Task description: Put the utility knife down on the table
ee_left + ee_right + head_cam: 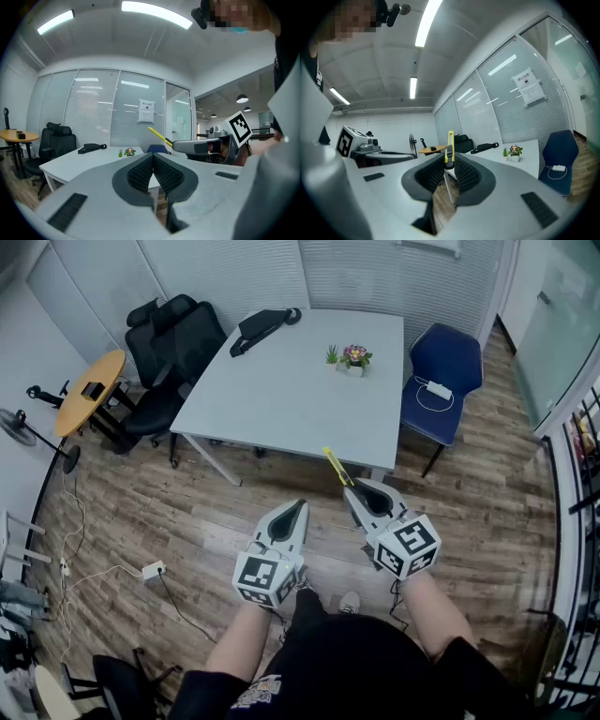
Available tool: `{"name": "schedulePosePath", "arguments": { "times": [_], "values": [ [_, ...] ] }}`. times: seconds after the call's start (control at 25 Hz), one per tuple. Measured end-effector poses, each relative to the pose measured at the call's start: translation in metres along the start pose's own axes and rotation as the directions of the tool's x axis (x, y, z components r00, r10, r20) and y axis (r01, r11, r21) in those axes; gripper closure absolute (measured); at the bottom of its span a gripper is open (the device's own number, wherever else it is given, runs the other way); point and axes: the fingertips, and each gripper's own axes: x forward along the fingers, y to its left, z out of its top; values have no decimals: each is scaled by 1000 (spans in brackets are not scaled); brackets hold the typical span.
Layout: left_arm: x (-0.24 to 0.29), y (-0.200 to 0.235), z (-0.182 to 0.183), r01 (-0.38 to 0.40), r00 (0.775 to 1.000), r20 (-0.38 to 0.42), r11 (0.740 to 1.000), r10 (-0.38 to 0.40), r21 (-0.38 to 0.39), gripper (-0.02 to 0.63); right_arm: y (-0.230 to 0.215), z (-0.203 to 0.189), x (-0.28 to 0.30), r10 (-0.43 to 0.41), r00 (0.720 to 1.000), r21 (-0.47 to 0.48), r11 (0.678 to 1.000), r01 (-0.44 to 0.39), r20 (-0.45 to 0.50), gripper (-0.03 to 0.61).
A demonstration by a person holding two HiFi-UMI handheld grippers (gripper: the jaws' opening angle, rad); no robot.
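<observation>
Forearms outstretched, a person stood just short of the white table (281,409) with a claw in each hand. The right claw (349,486) pinched a yellow utility knife (334,465) by one end. The rest of the knife jutted past the claw's tips toward the table's near edge, in the air and not yet on the table top. The left claw (300,506), a little farther back from the table, was pressed together with nothing between its pads. Toward the table's far side sat a small pot of flowers (354,358) and a black bag (262,326). In the head view a blue chair (441,371) stood at the table's right corner and a black office chair (173,348) at its left.
</observation>
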Motion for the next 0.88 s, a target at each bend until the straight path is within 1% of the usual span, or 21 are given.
{"name": "schedulePosePath", "arguments": {
  "times": [0.4, 0.88],
  "values": [
    [1, 6, -2, -5, 1000, 0, 1000, 5, -16, 609, -3, 0, 4, -4, 1000, 29, 1000, 3, 15, 509],
    [2, 26, -2, 11, 1000, -1, 1000, -11, -26, 609, -4, -3, 23, -26, 1000, 24, 999, 26, 0, 509]
  ]
}}
